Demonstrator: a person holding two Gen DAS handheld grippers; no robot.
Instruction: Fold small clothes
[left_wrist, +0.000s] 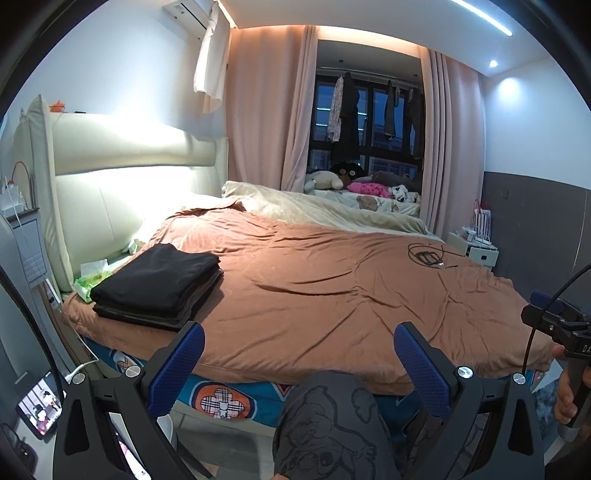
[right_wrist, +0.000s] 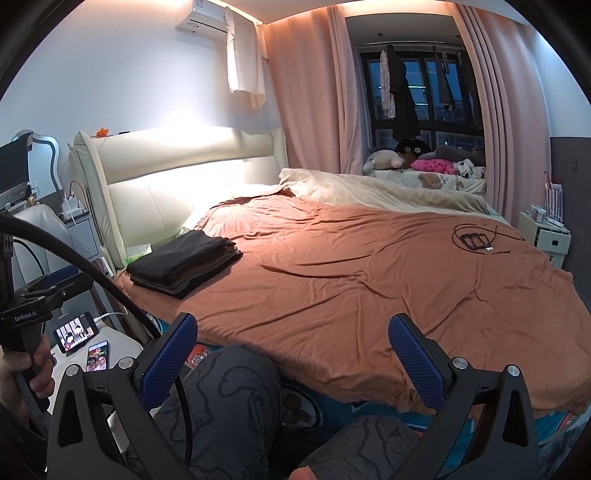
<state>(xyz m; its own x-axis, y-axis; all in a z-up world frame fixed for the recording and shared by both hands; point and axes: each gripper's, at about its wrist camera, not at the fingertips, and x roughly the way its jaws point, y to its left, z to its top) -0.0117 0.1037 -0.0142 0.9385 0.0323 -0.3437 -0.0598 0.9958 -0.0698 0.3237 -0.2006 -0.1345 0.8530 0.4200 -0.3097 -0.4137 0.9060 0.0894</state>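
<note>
Seemingly between garments, the left gripper (left_wrist: 299, 349) and right gripper (right_wrist: 291, 341) hover spread and empty, the folded dark clothes (left_wrist: 159, 284) stacked aside near the headboard (left_wrist: 122, 177), freeing the brown bedspread (left_wrist: 332, 280).

Dim fisheye views; glare blooms on the headboard (left_wrist: 133, 147), edges warped.

One stack of folded clothes (left_wrist: 157, 280); two phones (right_wrist: 75, 331); two grippers (left_wrist: 299, 363)

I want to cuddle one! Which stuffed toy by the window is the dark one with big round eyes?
The black plush behind the cream plush; it alone is dark with pale ringed eyes.
</note>
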